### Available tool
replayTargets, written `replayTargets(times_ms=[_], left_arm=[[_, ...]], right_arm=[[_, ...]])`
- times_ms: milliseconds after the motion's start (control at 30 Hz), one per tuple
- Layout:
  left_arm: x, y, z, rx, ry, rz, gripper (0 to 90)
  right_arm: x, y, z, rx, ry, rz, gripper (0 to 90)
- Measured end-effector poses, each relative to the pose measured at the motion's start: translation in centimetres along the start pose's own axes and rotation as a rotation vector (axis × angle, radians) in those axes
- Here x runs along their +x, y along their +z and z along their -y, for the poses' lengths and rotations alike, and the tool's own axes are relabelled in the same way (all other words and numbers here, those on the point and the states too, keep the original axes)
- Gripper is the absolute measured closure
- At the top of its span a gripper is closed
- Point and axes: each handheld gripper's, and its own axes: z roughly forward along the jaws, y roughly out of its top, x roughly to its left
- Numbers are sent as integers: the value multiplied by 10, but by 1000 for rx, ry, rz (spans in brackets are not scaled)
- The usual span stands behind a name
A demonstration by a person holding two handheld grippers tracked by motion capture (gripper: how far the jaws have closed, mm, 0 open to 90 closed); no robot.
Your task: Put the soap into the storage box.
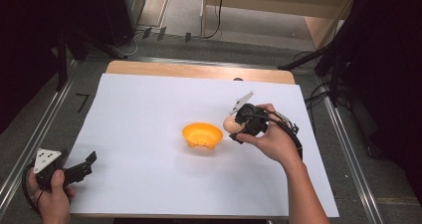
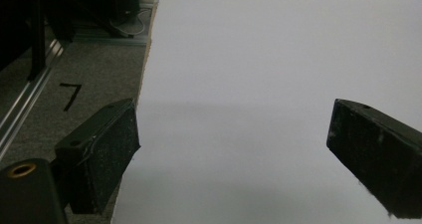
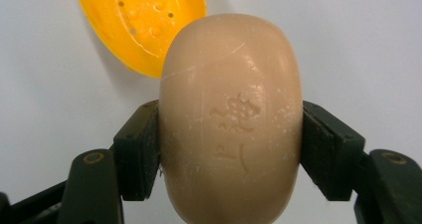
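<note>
A: Where is the soap (image 3: 230, 119) at this moment?

B: It is clamped between the jaws of the right gripper (image 1: 238, 129), with a pad pressed against each long side. In the right gripper view the bar is seen standing up the middle of the frame, its long axis pointing away from the gripper body and its stamped face turned to the camera.

A: And the soap dish (image 1: 202, 135)?

B: In the high view it is set near the centre of the white sheet (image 1: 149, 114), just to the left of the held bar. In the right gripper view its yellow, holed bottom (image 3: 142, 20) is found at the upper left of the frame, beyond the tip of the soap and off to one side.

A: So which relation matters for the next move?

B: The offset, most likely. The dish lies to the left of the bar rather than under it, so a shift leftward in the high view would probably be needed before the soap could be lowered in.

A: Is the left gripper (image 1: 82, 168) involved?

B: It is held at the lower left of the high view, well apart from the dish, its jaws spread with nothing between them. The right hand is clearly the nearer one.
</note>
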Motion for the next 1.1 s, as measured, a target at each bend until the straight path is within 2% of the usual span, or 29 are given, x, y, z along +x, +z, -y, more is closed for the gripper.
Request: replayTargets(times_ms=[300,667,733,867,1000,1100], left_arm=[[0,1,0,8,3,-2,68],[0,1,0,4,-2,-2,68],[0,0,0,5,-2,-2,68],[0,1,0,7,1,-2,68],[0,1,0,10,1,-1,68],[0,1,0,8,1,2,68]], right_arm=[[5,1,-18,-19,-63,-5,332],[14,12,-34,-26,-137,-41,331],[17,15,-39,-31,-160,-52,331],[23,22,-47,-34,-241,-69,331],[28,30,-54,-9,-277,-78,331],[30,34,-60,-12,-303,-89,331]])
